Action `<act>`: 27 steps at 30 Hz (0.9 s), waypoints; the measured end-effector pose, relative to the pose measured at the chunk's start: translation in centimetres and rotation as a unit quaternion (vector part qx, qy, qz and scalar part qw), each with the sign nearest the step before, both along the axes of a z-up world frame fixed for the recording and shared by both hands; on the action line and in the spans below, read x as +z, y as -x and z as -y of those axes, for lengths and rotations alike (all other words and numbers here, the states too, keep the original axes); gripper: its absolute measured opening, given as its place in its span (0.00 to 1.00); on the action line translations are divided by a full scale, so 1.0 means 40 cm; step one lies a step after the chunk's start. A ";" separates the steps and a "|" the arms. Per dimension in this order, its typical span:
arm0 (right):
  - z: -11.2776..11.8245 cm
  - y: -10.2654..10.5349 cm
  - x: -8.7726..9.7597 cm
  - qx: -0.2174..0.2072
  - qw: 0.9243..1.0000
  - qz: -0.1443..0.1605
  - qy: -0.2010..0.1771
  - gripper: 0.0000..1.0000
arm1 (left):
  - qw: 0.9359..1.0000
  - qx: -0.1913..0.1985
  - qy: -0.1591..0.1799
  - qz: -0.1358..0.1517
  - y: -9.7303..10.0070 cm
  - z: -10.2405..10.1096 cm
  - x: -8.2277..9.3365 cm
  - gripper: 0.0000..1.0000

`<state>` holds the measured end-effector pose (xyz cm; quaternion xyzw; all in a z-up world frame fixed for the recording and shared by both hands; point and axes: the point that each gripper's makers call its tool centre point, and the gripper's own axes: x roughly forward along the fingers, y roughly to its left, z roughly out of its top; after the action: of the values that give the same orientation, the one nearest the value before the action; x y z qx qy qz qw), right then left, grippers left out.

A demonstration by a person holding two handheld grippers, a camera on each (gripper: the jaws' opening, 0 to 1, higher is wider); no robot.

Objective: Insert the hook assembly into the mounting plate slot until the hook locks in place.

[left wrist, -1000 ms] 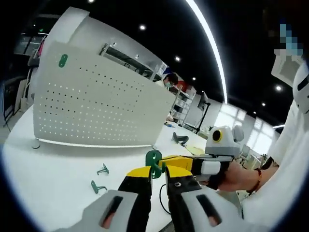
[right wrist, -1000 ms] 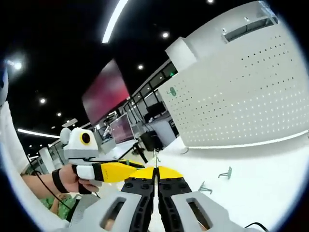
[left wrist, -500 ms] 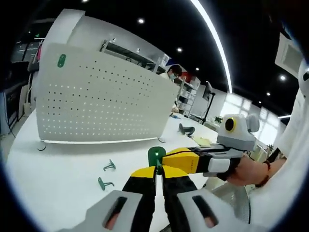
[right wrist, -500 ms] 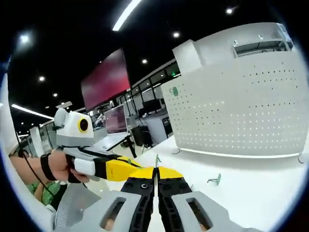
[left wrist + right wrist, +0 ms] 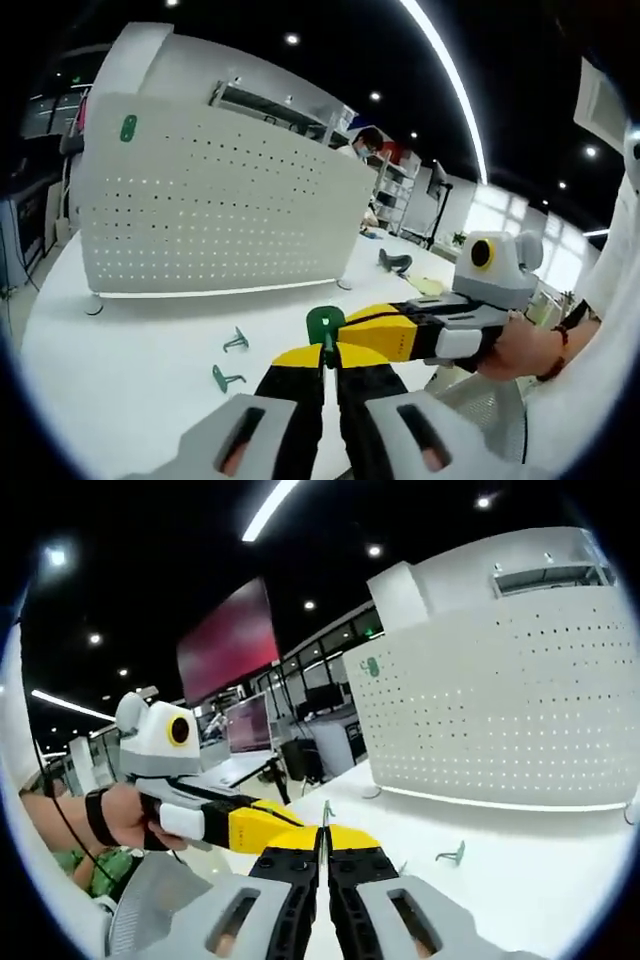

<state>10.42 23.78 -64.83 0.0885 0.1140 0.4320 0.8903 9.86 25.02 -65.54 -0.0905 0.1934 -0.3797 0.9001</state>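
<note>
— Two grippers are seen meeting on one small green hook. How is it held?

— In the left gripper view the left gripper (image 5: 328,352) is seen with its yellow-tipped jaws pressed together on the stem of the green hook (image 5: 325,322), whose flat, rounded head with a pale dot at its centre is raised just above the tips. The right gripper (image 5: 385,332) is brought in from the right of that view, and its yellow tip is laid against the same piece.

— And from the other side?

— In the right gripper view the right gripper (image 5: 322,836) is shown pinched shut, with only the thin edge of the green hook (image 5: 325,812) seen standing out between the tips. The left gripper (image 5: 262,823) is seen coming in from the left, gripped by a person's hand (image 5: 120,816).

— Where is the plate?

— The white perforated mounting plate (image 5: 210,215) is stood upright on the white table (image 5: 120,360), well apart from the held hook. One green oval piece (image 5: 128,127) is already set near its upper corner. Two loose green hooks (image 5: 236,341) (image 5: 226,378) are left lying on the table between the plate and the grippers.
</note>
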 end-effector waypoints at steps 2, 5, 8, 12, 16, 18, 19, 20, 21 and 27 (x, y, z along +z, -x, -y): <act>0.000 0.001 -0.001 0.003 1.000 0.005 0.005 0.06 | 1.000 0.008 -0.001 0.006 -0.006 -0.005 0.004 0.03; 0.007 -0.001 -0.002 0.000 1.000 0.013 0.009 0.09 | 1.000 0.016 0.003 0.009 -0.015 -0.013 0.012 0.03; 0.013 0.000 -0.011 0.003 1.000 0.004 0.011 0.10 | 1.000 0.020 -0.008 0.018 -0.026 -0.023 0.013 0.03; 0.025 0.003 -0.020 0.005 1.000 0.003 0.019 0.13 | 0.999 0.036 -0.008 0.022 -0.046 -0.040 0.022 0.03; 0.029 0.009 -0.022 0.010 1.000 -0.003 0.014 0.14 | 0.999 0.046 -0.004 0.021 -0.069 -0.052 0.024 0.03; 0.033 0.013 -0.025 0.011 1.000 -0.012 0.008 0.15 | 0.997 0.064 -0.008 0.030 -0.087 -0.064 0.030 0.03; 0.035 0.015 -0.026 0.011 1.000 -0.011 0.008 0.15 | 0.998 0.062 -0.008 0.030 -0.089 -0.062 0.032 0.03; 0.036 0.015 -0.028 0.011 1.000 -0.012 0.011 0.16 | 0.997 0.068 -0.007 0.030 -0.098 -0.066 0.037 0.03; 0.039 0.016 -0.030 0.010 1.000 -0.012 0.013 0.17 | 0.997 0.074 -0.007 0.033 -0.105 -0.069 0.041 0.03; 0.062 0.008 -0.025 -0.004 1.000 0.010 0.025 0.30 | 0.993 0.105 -0.016 0.053 -0.161 -0.093 0.070 0.03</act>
<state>10.09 21.28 -65.83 0.0626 0.1152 0.4261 0.8951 16.31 28.75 -62.75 -0.0756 0.1405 -0.2842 0.9454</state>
